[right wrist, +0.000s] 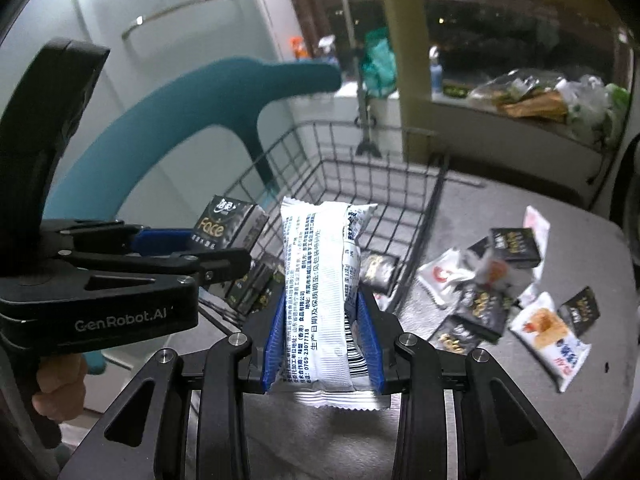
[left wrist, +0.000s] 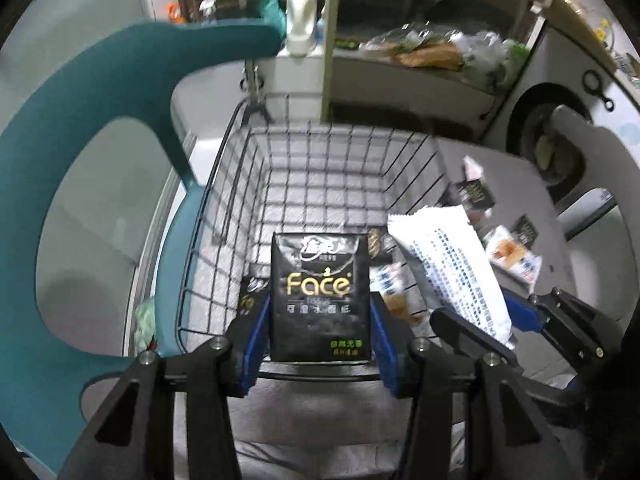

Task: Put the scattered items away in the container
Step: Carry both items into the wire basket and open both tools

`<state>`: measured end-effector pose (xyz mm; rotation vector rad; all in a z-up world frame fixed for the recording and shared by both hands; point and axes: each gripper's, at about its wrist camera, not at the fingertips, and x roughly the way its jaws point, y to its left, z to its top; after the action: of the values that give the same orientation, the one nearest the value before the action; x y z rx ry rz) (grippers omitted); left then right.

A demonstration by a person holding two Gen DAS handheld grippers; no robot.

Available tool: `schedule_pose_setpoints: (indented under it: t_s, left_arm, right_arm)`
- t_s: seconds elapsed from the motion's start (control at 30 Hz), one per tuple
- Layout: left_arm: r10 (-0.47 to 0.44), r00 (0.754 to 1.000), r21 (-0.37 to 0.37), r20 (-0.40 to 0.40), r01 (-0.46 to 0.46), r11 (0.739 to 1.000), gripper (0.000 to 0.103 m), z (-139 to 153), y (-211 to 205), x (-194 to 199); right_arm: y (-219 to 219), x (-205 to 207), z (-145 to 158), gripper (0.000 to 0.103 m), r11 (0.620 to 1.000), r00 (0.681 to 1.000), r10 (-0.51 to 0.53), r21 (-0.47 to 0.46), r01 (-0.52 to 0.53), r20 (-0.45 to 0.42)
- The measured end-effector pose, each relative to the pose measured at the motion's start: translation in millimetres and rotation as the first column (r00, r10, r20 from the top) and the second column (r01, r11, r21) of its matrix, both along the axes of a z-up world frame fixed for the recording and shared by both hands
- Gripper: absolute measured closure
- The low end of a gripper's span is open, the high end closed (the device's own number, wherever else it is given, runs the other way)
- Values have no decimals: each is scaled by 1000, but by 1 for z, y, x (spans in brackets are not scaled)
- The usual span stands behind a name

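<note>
My left gripper (left wrist: 319, 312) is shut on a black "Face" tissue pack (left wrist: 319, 292), held upright over the near rim of the black wire basket (left wrist: 336, 148). My right gripper (right wrist: 320, 320) is shut on a white snack packet (right wrist: 320, 280), also at the basket's (right wrist: 360, 168) near edge. In the left wrist view the right gripper (left wrist: 480, 312) and its white packet (left wrist: 452, 264) come in from the right. The left gripper (right wrist: 192, 248) with its tissue pack (right wrist: 228, 226) shows in the right wrist view. A few black packs (right wrist: 378, 272) lie inside the basket.
Several black tissue packs (right wrist: 514, 244) and white snack packets (right wrist: 548, 332) lie scattered on the grey table (right wrist: 500, 400) right of the basket. A teal chair (left wrist: 100, 92) stands to the left. A white bottle (left wrist: 300, 12) and bagged goods (left wrist: 440, 48) sit behind.
</note>
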<state>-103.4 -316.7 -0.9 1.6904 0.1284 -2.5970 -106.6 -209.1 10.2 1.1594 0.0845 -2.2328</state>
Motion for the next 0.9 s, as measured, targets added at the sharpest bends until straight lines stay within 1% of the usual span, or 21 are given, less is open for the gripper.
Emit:
schedule_pose_setpoints:
  t_s: [0.07, 0.2, 0.27, 0.5, 0.53, 0.57, 0.6, 0.63, 0.77, 0.9]
  left_arm:
    - [-6, 1000, 12, 20, 6, 1000, 51, -9, -4, 1]
    - [-9, 999, 7, 39, 9, 1000, 51, -18, -7, 1]
    - [-8, 999, 18, 44, 8, 1000, 51, -19, -7, 2]
    - [5, 999, 23, 43, -6, 1000, 50, -22, -11, 5]
    - [7, 999, 20, 38, -8, 1000, 48, -21, -12, 6]
    - [5, 999, 19, 33, -6, 1000, 42, -20, -12, 7]
    - [5, 1000, 19, 26, -5, 1000, 40, -18, -12, 8]
    - [8, 1000, 18, 17, -8, 1000, 38, -16, -12, 9]
    - [8, 1000, 28, 10, -8, 1000, 38, -12, -12, 10]
    - [2, 1000, 57, -5, -2, 998, 38, -3, -4, 13]
  right_arm:
    - [-6, 2, -7, 68, 1000, 1000, 4, 11, -4, 8]
    - [-11, 5, -16, 68, 999, 1000, 13, 41, -14, 24]
    - [-11, 3, -18, 67, 999, 1000, 11, 49, -12, 24]
    - [-9, 2, -21, 65, 999, 1000, -4, 54, 4, 13]
    - [-9, 2, -21, 64, 999, 1000, -10, 53, 10, 16]
    - [-8, 1, -21, 61, 998, 1000, -19, 56, 18, 19]
    - [-6, 1, -22, 61, 998, 1000, -24, 56, 23, 20]
    - [-6, 2, -21, 61, 998, 999, -25, 52, 24, 21]
    - [2, 4, -12, 61, 999, 1000, -30, 34, 30, 7]
    - [24, 4, 8, 61, 997, 997, -72, -3, 72, -27]
